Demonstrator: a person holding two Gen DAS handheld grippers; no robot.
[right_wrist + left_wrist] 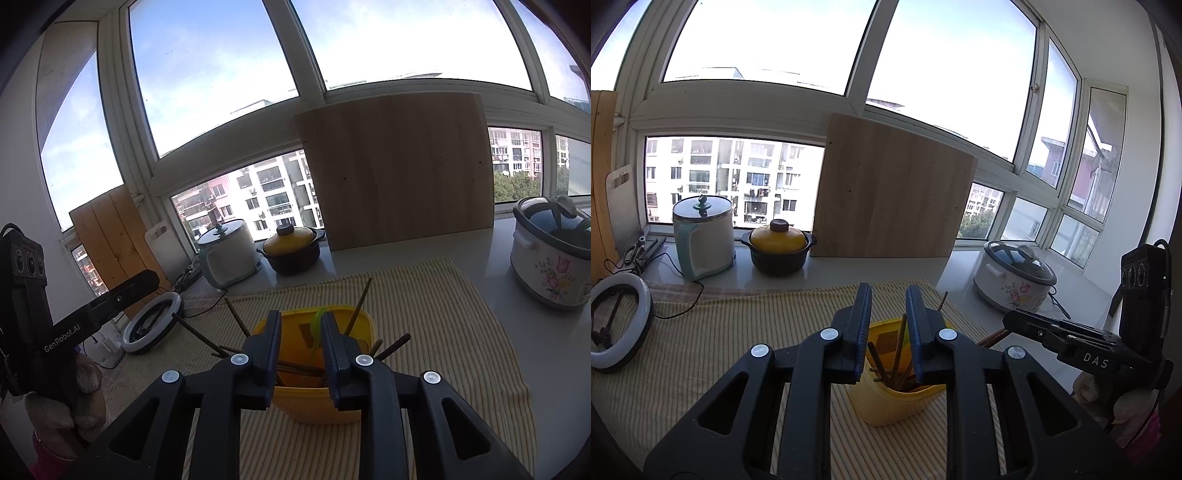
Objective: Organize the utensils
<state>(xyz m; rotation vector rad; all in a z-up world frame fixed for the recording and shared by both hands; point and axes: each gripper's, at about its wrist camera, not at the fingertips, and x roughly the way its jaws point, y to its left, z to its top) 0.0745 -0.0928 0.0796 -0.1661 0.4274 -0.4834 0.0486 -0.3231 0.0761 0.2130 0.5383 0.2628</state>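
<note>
A yellow utensil holder [894, 402] stands on the striped yellow cloth [713, 343]; it also shows in the right wrist view [314, 402]. Several brown chopsticks [886, 369] lean inside it, and in the right wrist view [360, 306] they stick out at angles. A green plastic utensil [317, 325] stands in the holder between my right fingers. My left gripper [888, 306] hovers over the holder, open and empty. My right gripper [301, 332] is open just above the holder's rim, its fingers either side of the green utensil, not gripping it.
Along the windowsill stand a pale kettle [701, 240], a yellow-lidded black pot [779, 247], a leaning wooden board [890, 199] and a floral slow cooker [1015, 277]. A ring light [617, 325] lies at the cloth's left edge. My right gripper's body [1082, 347] sits at right.
</note>
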